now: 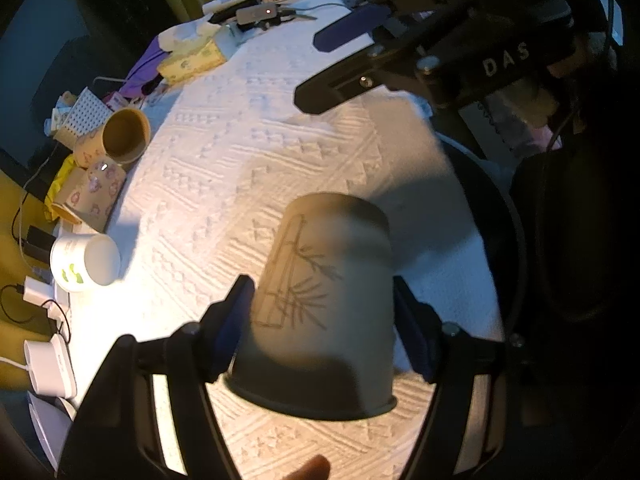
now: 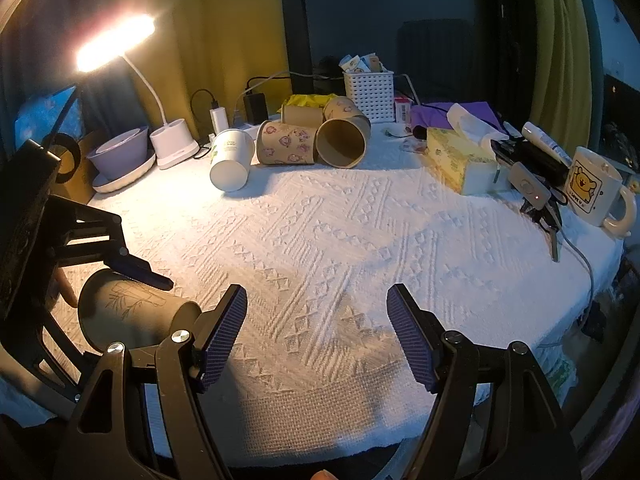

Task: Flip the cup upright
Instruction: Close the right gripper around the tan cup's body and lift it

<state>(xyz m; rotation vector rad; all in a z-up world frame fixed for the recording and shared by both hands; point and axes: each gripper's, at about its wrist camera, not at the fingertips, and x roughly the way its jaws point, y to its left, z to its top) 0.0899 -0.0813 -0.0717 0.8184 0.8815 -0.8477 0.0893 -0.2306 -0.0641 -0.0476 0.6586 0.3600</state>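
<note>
The left claw (image 1: 324,328) is clamped on the cup (image 1: 320,304), one blue pad on each flank; in the left wrist view the cup's closed base points away and its rimmed mouth faces the camera. In the right wrist view the cup (image 2: 132,312) sits at 8 o'clock, tilted above the white cloth of the table (image 2: 340,248), its bamboo drawing showing; whether it touches the cloth I cannot tell. The right claw (image 2: 316,332) has its pads wide apart and grips nothing, above bare cloth near the front edge. Around the far edge stands clutter: a white cup (image 2: 230,160) on its side at 11 o'clock, brown cups (image 2: 320,136) lying beside it at 12, a basket (image 2: 370,88) behind them, a lit lamp (image 2: 116,44) at 10 with a bowl (image 2: 120,152) beside its base, a tissue box (image 2: 460,160) at 1, and a bear mug (image 2: 596,192) at 2 with a small grey device (image 2: 530,190) and keys just beside it.
</note>
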